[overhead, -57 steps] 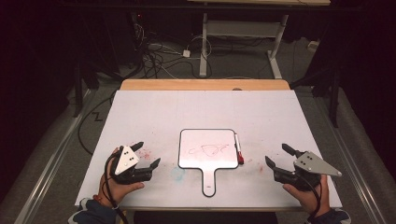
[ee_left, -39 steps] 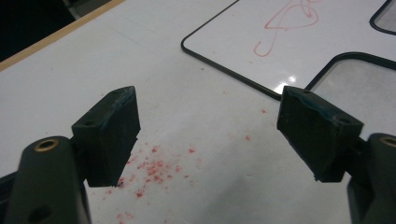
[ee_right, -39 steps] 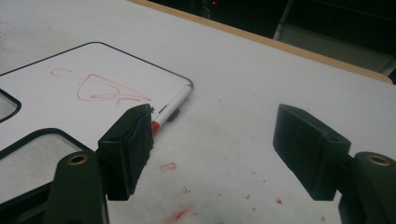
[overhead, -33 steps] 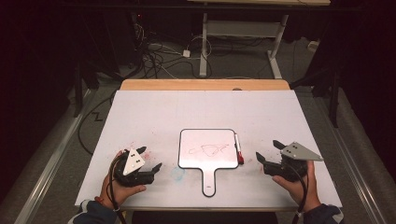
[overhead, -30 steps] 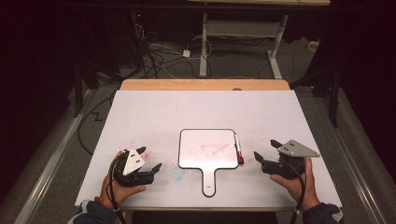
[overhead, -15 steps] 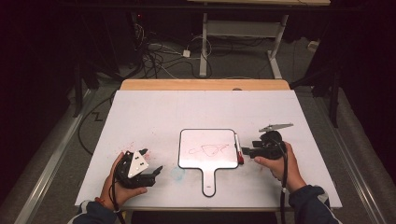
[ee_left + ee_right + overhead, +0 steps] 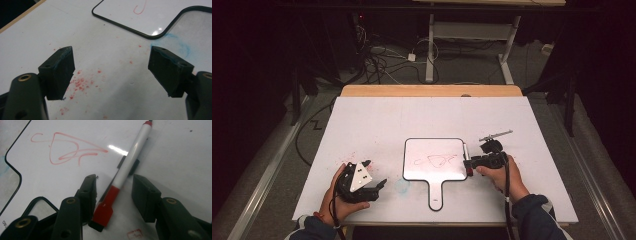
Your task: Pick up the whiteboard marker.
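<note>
Two grippers at work, one marker in question. Marker (image 7: 126,173): white barrel, red cap at the near end, lying at the right edge of the small handled whiteboard (image 7: 434,159), near the middle of the white table (image 7: 377,120). Right gripper (image 7: 114,192): jaws set either side of the red cap and just been closing, a gap visible on both sides, pads not yet pressing; marker between them, ungripped. Left gripper (image 7: 111,72): jaws spread wide with nothing between, resting at the near left over red specks (image 7: 81,83) on the table. Board bears a red scribble (image 7: 66,151). Progress, as judged: approach done; clamping the marker, lifting it and any uncapping or writing remain.
</note>
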Motion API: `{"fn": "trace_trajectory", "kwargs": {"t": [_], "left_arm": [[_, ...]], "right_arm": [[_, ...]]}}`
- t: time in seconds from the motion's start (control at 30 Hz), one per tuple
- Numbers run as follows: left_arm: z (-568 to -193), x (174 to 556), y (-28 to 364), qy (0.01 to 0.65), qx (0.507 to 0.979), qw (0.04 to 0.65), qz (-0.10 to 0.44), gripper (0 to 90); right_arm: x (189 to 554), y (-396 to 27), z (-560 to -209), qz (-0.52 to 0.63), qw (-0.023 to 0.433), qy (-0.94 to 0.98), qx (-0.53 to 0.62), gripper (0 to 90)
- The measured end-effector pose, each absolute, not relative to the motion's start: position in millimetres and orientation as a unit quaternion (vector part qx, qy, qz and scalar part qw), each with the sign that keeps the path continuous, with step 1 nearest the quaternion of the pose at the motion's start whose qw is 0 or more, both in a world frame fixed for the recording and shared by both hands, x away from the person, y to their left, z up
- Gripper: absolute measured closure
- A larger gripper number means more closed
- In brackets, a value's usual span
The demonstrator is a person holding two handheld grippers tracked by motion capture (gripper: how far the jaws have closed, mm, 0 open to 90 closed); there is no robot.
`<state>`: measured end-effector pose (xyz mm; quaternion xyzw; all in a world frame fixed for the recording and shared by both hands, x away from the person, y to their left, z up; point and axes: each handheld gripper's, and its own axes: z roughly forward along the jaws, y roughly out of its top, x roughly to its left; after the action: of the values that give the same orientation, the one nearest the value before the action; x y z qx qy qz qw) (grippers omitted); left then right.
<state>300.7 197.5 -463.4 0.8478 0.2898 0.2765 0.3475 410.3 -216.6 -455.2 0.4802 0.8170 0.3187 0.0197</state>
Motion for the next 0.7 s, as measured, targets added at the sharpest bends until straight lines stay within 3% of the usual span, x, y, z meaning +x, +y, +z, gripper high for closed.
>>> {"fn": "trace_trajectory", "kwargs": {"t": [0.27, 0.33, 0.7], "left_arm": [[-464.1, 301.2, 197.4, 0.289, 0.849, 0.348, 0.272, 20.2], [-464.5, 301.6, 196.9, 0.287, 0.852, 0.345, 0.270, 20.3], [-463.7, 305.3, 191.6, 0.295, 0.848, 0.365, 0.248, 20.5]], "right_arm": [[413.4, -213.9, -459.3, 0.319, 0.027, 0.817, 0.480, 71.8], [412.7, -213.2, -460.1, 0.327, 0.020, 0.817, 0.475, 79.5], [407.6, -212.9, -453.6, 0.344, 0.042, 0.825, 0.447, 82.3]]}}
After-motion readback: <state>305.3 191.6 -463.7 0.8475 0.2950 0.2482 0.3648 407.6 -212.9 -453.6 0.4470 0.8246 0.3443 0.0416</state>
